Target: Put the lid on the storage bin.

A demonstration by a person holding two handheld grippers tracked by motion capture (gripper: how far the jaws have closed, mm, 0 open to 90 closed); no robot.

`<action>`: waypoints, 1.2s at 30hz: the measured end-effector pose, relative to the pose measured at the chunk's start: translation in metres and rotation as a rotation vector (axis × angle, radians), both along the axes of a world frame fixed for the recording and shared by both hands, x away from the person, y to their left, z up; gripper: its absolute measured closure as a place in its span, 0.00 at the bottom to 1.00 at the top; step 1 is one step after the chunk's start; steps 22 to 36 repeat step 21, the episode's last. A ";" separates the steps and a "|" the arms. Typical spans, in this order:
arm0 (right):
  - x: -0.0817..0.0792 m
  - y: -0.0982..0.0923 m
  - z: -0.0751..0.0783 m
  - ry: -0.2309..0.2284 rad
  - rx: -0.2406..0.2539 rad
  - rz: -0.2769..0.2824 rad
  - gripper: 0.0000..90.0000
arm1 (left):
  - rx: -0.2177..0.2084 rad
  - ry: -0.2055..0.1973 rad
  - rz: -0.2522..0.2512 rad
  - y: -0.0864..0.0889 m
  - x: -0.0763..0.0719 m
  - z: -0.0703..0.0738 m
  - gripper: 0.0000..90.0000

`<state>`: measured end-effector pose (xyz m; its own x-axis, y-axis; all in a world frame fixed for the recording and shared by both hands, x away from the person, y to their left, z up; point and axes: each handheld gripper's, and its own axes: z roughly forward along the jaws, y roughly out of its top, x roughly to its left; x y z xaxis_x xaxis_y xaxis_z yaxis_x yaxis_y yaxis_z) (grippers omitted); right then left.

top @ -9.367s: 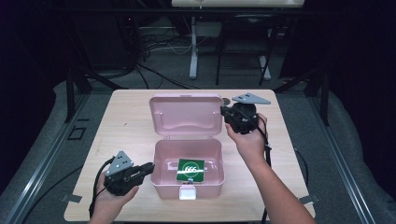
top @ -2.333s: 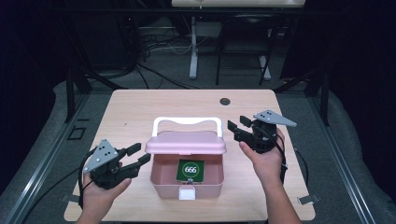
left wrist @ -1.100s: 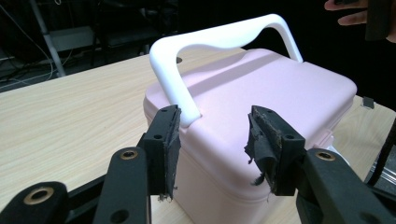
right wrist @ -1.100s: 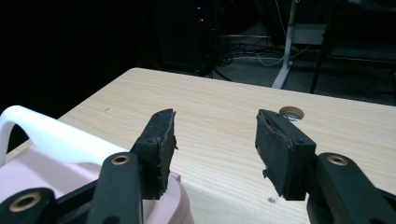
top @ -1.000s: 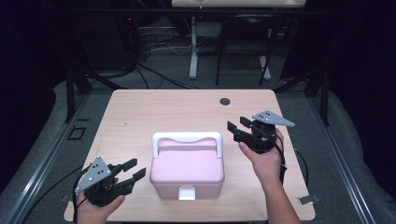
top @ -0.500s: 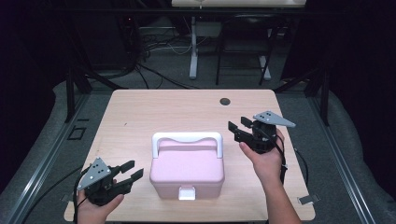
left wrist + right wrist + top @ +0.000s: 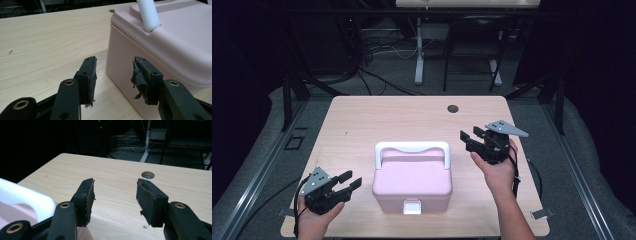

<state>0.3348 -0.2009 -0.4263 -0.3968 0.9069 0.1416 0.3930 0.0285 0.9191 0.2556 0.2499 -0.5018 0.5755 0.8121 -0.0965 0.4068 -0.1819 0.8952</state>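
- The table (image 7: 362,125), a pale wooden surface, carries the pink box (image 7: 412,182) near the middle of its near edge, with the far half bare apart from a small round hole (image 7: 453,108) near the far edge
- The pink box has its lid down flat and its white handle (image 7: 412,148) standing along the far side of the lid; the closing looks done, and whether the white latch (image 7: 412,207) on the front wall is pressed home cannot be told, so fastening it may be what is left
- The right gripper (image 7: 471,139) hovers just beside the box's far right corner, jaws wide apart and empty, touching nothing
- The left gripper (image 7: 348,181) sits near the table's near left corner, just beside the box's left wall, jaws also spread wide with nothing between them
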 end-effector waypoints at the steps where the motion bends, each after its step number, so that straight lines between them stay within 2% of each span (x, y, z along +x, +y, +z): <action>1: 0.000 0.000 -0.001 0.002 -0.002 -0.001 0.53 | -0.004 0.000 0.002 0.000 0.001 -0.001 0.59; 10: 0.002 0.003 -0.006 0.005 -0.043 -0.013 0.53 | 0.010 0.017 0.013 0.003 0.005 -0.014 0.59; 12: 0.003 0.002 -0.009 0.003 -0.031 -0.016 0.53 | 0.017 0.025 0.009 0.002 0.005 -0.016 0.59; 15: 0.006 0.001 -0.014 0.026 -0.041 -0.021 0.54 | 0.022 0.022 0.009 0.002 0.006 -0.020 0.59; 20: 0.007 -0.001 -0.016 0.030 -0.038 -0.027 0.54 | 0.028 0.049 0.009 0.003 0.009 -0.028 0.59; 36: 0.007 -0.002 -0.015 0.025 -0.029 -0.023 0.54 | 0.032 0.053 0.007 0.002 0.009 -0.028 0.59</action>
